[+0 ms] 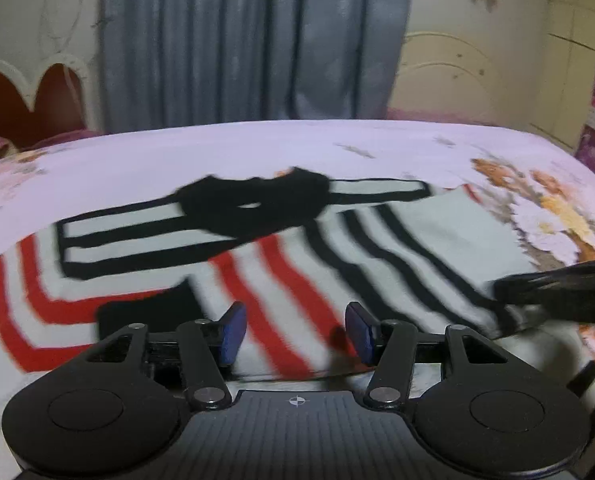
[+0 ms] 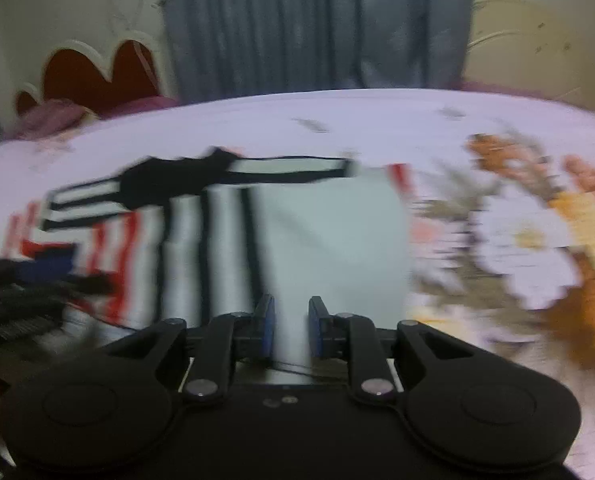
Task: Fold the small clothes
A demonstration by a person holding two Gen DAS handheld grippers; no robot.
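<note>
the white knitted garment with red and black stripes (image 1: 281, 264) lies on the floral bedsheet (image 1: 217, 152), sleeves folded across — body fold left, i judge. my left gripper (image 1: 295, 332) hovers half-wide, empty; my right gripper (image 2: 291, 326) is narrow — whether it pinches cloth, i cannot tell.

The shirt (image 1: 417, 236) is lying as soft matt cloth, striped red and black. The bedsheet (image 1: 217, 152) is showing smooth printed cloth. The left gripper (image 1: 295, 330) is looking like matt black plastic with dull metal rivets; its pads (image 1: 233, 328) are showing blue rubbery faces. The curtain (image 1: 237, 40) is hanging as heavy grey cloth.
</note>
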